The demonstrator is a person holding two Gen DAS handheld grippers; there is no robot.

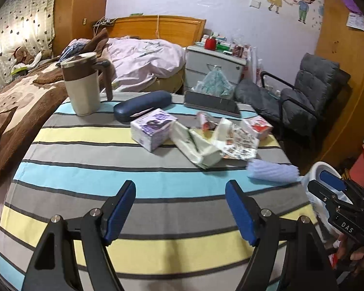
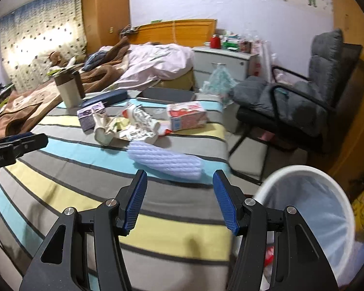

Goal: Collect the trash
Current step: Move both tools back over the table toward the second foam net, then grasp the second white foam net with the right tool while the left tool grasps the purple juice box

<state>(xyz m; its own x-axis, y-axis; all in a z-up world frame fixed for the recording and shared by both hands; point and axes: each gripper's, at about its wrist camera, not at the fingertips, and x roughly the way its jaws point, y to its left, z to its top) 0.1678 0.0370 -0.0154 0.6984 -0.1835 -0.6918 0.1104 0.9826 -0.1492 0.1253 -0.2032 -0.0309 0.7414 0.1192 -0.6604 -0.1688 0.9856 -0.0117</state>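
On the striped tablecloth (image 1: 89, 177) lies a heap of trash: a crumpled white pack (image 1: 199, 148), a printed wrapper (image 1: 240, 143) and a pale blue ribbed foam sleeve (image 1: 273, 169). My left gripper (image 1: 180, 189) hovers open over the near stripes, well short of the heap, with nothing between its fingers. My right gripper (image 2: 180, 177) is open too, just in front of the foam sleeve (image 2: 165, 160), with the wrapper heap (image 2: 128, 126) beyond it. A white bin (image 2: 303, 169) with a clear liner stands off the table's right edge. The right gripper (image 1: 332, 189) also shows at the left wrist view's right edge.
A brown-lidded mug (image 1: 81, 84), a navy glasses case (image 1: 142, 105), a purple tissue box (image 1: 153, 128), a red carton (image 1: 257, 125) and a dark tablet (image 1: 212, 105) stand farther back. A grey chair (image 2: 303, 101), a bed and a white cabinet (image 1: 213, 65) lie beyond the table.
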